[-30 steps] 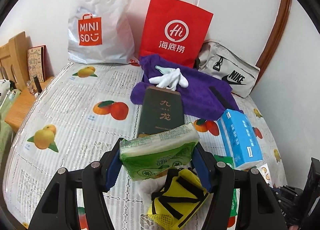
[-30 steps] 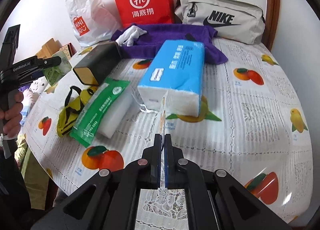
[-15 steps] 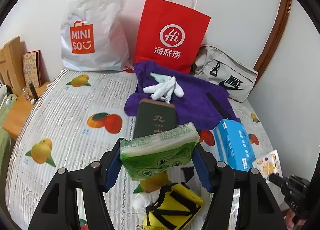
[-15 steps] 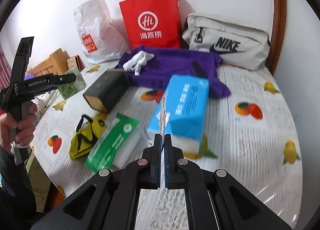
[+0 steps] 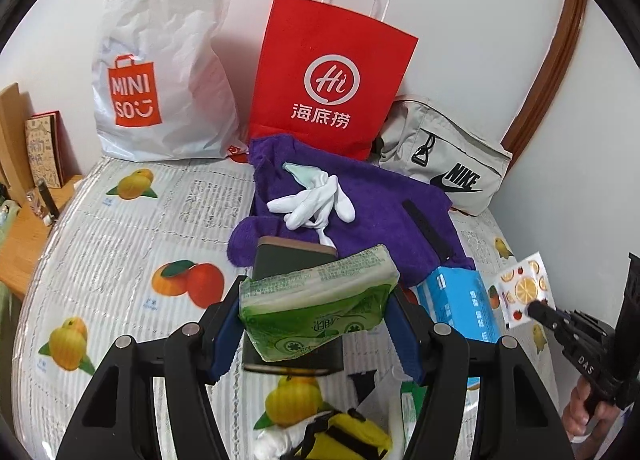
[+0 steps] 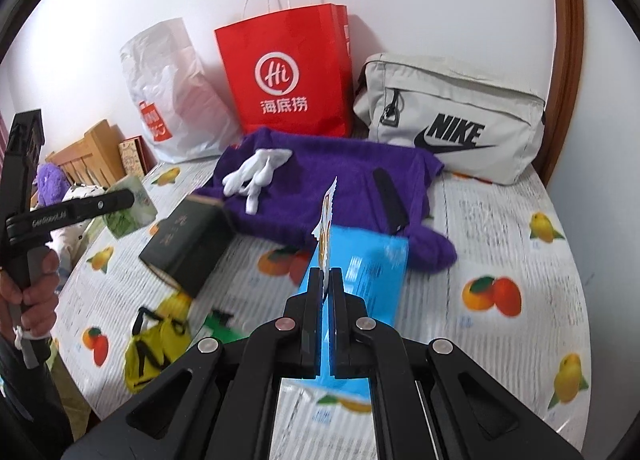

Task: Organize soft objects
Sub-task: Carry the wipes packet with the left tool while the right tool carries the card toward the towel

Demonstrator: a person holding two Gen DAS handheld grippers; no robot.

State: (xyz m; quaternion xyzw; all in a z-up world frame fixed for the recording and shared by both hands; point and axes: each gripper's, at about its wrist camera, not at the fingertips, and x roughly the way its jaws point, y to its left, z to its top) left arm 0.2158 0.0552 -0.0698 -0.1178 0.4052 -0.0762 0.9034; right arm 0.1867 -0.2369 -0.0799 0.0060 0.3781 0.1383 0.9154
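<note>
My left gripper point(image 5: 316, 324) is shut on a green tissue pack point(image 5: 316, 300) and holds it up above the table. My right gripper point(image 6: 327, 280) is shut on a thin fruit-print sachet point(image 6: 326, 219), seen edge-on; the sachet also shows in the left wrist view point(image 5: 522, 288). On the table lie a blue tissue pack point(image 6: 364, 276), a purple towel point(image 6: 340, 187) with white gloves point(image 6: 256, 171) on it, a dark green box point(image 6: 188, 244) and a yellow pouch point(image 6: 154, 344).
A red paper bag point(image 5: 328, 83), a white Miniso bag point(image 5: 160, 59) and a grey Nike bag point(image 6: 452, 119) stand along the wall at the back. A wooden shelf point(image 5: 28, 219) is at the left. The tablecloth point(image 5: 120, 227) has a fruit print.
Both grippers have risen and drawn back from the table with their loads. The right one lifted the sachet higher; the table items look smaller and lower in both views.
</note>
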